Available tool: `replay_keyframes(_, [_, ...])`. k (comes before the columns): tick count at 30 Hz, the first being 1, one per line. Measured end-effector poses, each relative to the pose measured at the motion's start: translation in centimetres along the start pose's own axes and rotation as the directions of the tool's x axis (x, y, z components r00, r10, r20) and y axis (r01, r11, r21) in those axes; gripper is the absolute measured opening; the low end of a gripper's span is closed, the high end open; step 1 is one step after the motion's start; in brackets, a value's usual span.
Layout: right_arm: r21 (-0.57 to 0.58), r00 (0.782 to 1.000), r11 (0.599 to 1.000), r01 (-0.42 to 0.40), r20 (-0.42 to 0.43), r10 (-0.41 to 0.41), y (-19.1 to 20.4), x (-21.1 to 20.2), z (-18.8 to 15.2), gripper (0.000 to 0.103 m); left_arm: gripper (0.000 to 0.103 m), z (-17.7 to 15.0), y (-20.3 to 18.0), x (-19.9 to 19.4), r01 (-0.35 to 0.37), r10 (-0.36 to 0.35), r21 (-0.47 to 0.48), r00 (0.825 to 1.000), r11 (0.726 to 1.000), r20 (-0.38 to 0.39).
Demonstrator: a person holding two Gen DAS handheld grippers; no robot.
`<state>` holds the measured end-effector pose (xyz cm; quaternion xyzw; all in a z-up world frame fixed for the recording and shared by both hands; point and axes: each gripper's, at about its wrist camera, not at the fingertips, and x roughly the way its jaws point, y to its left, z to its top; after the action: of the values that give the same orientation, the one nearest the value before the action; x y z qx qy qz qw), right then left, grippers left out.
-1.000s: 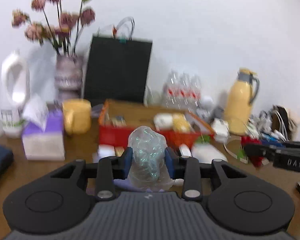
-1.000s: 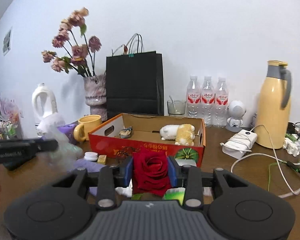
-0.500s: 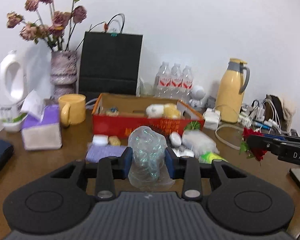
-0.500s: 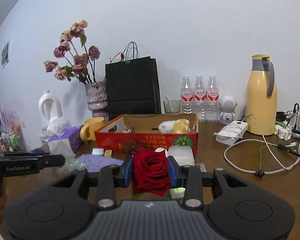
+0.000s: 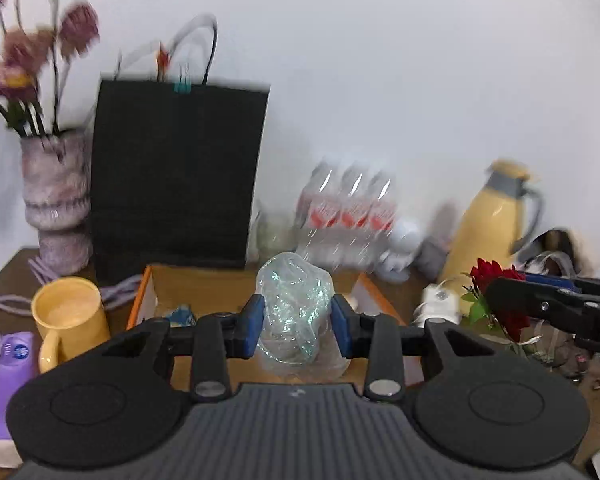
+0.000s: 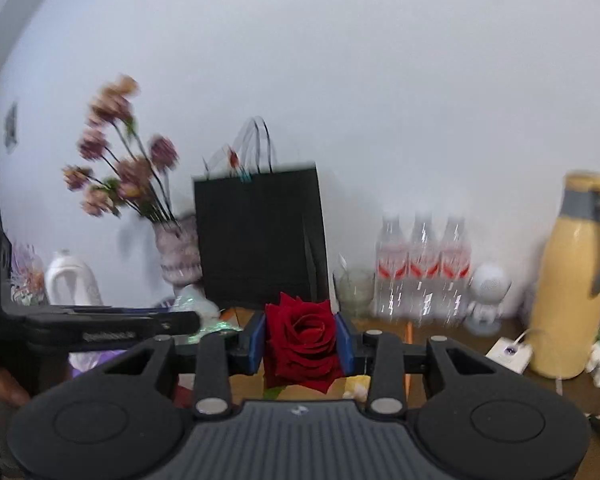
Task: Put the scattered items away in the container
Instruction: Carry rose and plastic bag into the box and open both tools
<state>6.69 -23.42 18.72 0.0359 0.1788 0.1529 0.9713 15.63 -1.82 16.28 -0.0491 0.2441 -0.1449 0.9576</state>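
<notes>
My left gripper [image 5: 298, 330] is clenched on a crumpled clear plastic wrapper [image 5: 296, 312], its blue pads pressing both sides, and I hold it above the near edge of the open cardboard box [image 5: 204, 284] that sits in front of the black paper bag [image 5: 176, 176]. My right gripper [image 6: 300, 344] is clamped on a red rose [image 6: 302, 344], held up off the table to the right of the box, beside the yellow thermos [image 5: 488, 232]
</notes>
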Motion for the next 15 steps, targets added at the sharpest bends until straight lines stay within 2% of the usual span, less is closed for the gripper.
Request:
replay_keyframes(2, [0.021, 0.995, 1.000, 0.013, -0.098, -0.011, -1.1, 3.6, 1.0, 0.035, 0.037, 0.7, 0.4, 3.2, 0.013, -0.015, -0.016, 0.995, 1.000, -0.096])
replay_keyframes(5, [0.061, 0.967, 0.997, 0.048, -0.254, -0.031, -3.0, 9.2, 1.2, 0.035, 0.037, 0.9, 0.9, 8.4, -0.015, 0.001, -0.051, 0.967, 0.999, -0.257])
replay_keyframes(7, [0.094, 0.930, 0.993, 0.065, -0.366, -0.026, -4.5, 12.8, 0.6, 0.035, 0.037, 0.2, 1.0, 11.2, -0.049, 0.034, -0.037, 0.943, 0.998, -0.332])
replay_keyframes(10, [0.106, 0.868, 0.990, 0.088, -0.496, -0.024, -5.7, 16.8, -1.3, 0.035, 0.037, -1.0, 1.2, 14.3, -0.074, 0.061, -0.016, 0.913, 0.997, -0.404])
replay_keyframes(13, [0.088, 0.811, 0.989, 0.123, -0.584, -0.049, -6.2, 19.9, -2.8, 0.035, 0.040, -1.9, 1.5, 16.4, -0.072, 0.047, -0.037, 0.886, 0.997, -0.462])
replay_keyframes(15, [0.061, 0.772, 0.988, 0.141, -0.631, -0.071, -6.1, 21.4, -3.8, 0.037, 0.048, -2.6, 1.4, 17.2, -0.053, 0.023, -0.046, 0.870, 0.998, -0.492])
